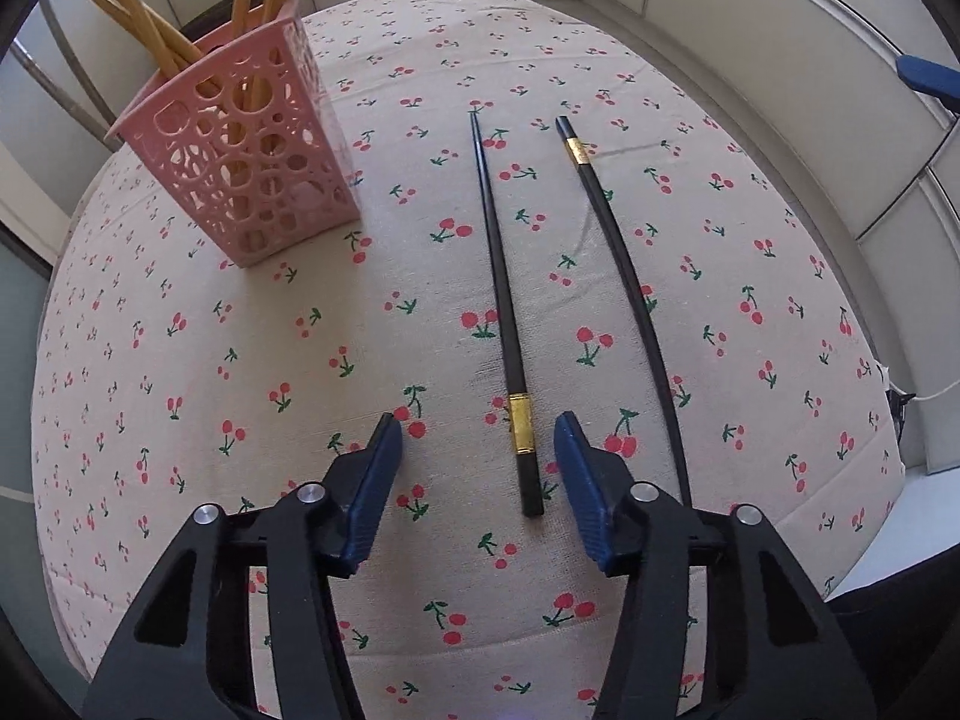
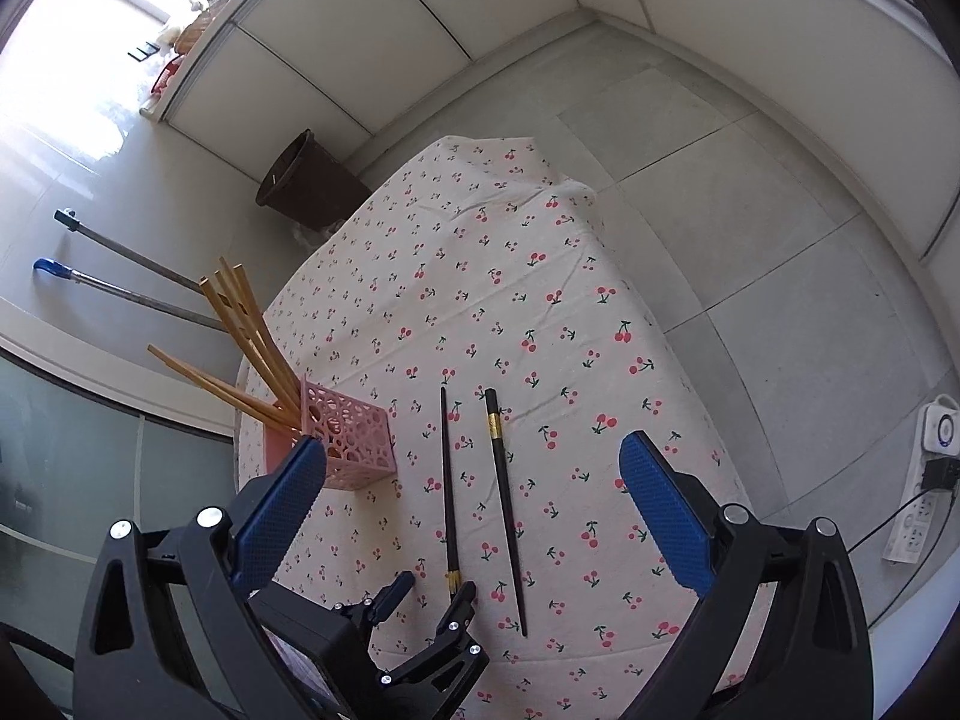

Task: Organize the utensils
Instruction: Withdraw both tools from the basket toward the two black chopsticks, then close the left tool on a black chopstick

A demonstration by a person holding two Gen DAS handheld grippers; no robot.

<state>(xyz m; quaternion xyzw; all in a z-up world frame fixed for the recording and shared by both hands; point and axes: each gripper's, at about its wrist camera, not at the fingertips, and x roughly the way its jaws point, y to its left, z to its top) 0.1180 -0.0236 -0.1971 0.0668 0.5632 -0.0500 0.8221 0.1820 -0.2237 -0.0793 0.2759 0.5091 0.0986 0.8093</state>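
A pink perforated holder stands on the cherry-print tablecloth with several wooden chopsticks in it. Two black chopsticks with gold bands lie side by side to its right. My left gripper is low over the table and straddles the gold-banded thick end of the left chopstick. Its pads do not touch that chopstick. The right chopstick runs just outside the right finger. My right gripper hangs higher, open wide and holding nothing.
The small table's edges fall away close on all sides to a grey tiled floor. A brown bin stands beyond the far corner. Two long tool handles lie on the floor at the left. A power strip lies at the right.
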